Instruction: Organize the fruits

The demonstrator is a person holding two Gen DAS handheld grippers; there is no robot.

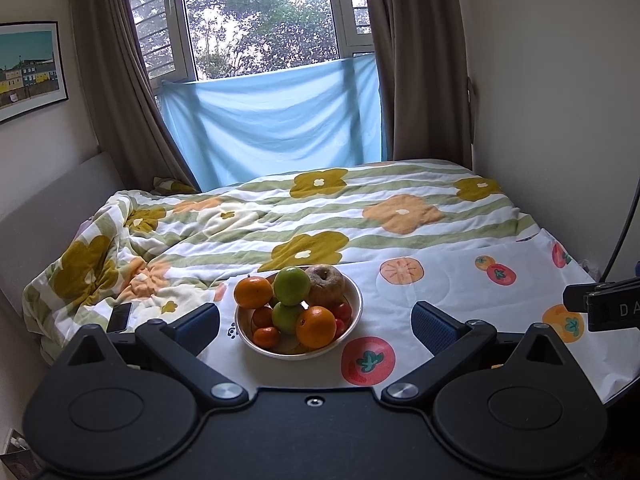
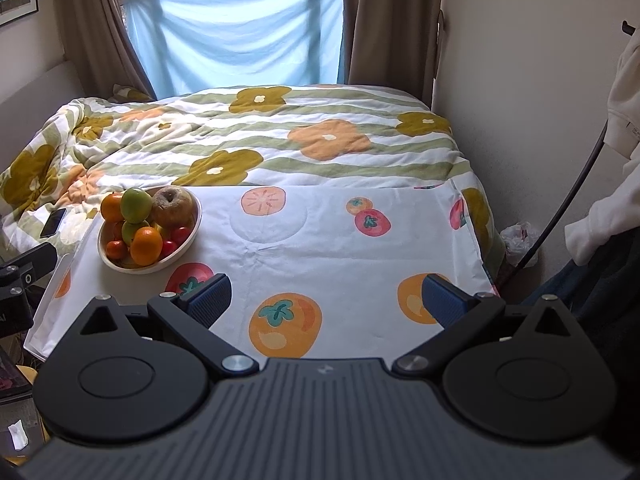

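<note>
A white bowl [image 1: 356, 312] [image 2: 188, 240] heaped with fruit sits on a fruit-print cloth. It holds oranges [image 1: 316, 327] [image 2: 146, 245], green apples [image 1: 292, 285] [image 2: 136, 204], a brown wrinkled apple [image 1: 326, 283] [image 2: 172, 201], small tangerines [image 1: 267, 337] and red tomatoes [image 1: 342, 311] [image 2: 180, 234]. My left gripper [image 1: 316, 326] is open, its blue pads either side of the bowl and just short of it. My right gripper [image 2: 327, 300] is open over bare cloth, right of the bowl, with nothing between its fingers. Part of the right gripper [image 1: 600, 306] shows at the left wrist view's right edge.
The fruit-print cloth [image 2: 320, 236] covers a flat surface in front of a bed with a floral quilt [image 1: 280, 216]. A black phone [image 1: 119, 317] [image 2: 53, 222] lies on the quilt left of the bowl. A wall and a dark cable [image 2: 568, 200] stand at the right.
</note>
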